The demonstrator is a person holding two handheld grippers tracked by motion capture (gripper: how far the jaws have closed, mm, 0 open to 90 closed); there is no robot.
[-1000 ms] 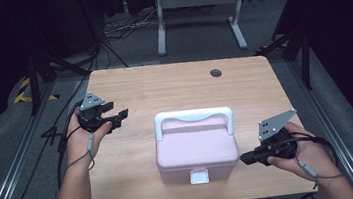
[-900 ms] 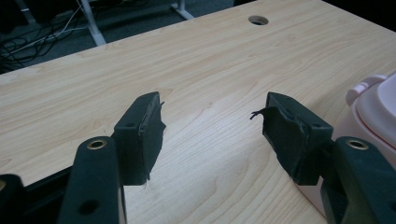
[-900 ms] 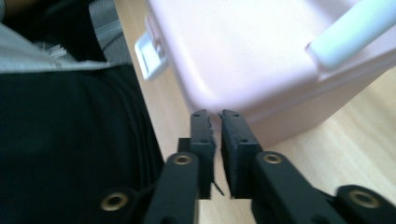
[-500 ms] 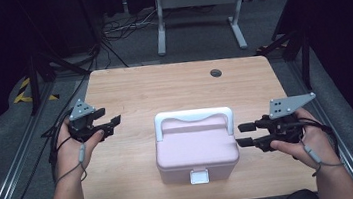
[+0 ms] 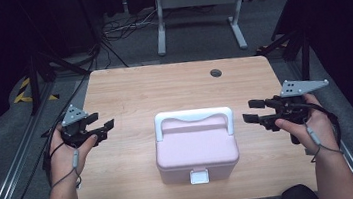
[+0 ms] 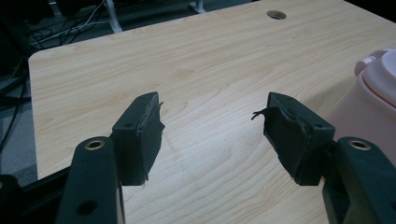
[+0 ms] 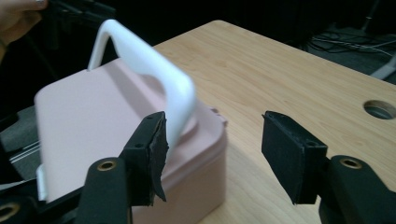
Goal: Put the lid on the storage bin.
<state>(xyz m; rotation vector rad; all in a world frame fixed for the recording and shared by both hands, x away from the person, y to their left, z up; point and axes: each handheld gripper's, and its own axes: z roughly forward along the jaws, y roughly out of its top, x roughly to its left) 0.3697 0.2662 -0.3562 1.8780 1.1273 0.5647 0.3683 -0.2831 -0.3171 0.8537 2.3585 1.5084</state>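
We are looking down at a pale wood-grain counter (image 5: 163,88) with rounded corners. A pink box (image 5: 196,147) with a white handle (image 5: 192,116) is sitting near its front edge, and a round cable hole (image 5: 216,72) is showing toward the back.

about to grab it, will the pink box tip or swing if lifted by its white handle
The pink box looks like rigid plastic, probably light. Its white handle seems hinged, so it may swing. The front latch looks shut, so the lid likely stays on.
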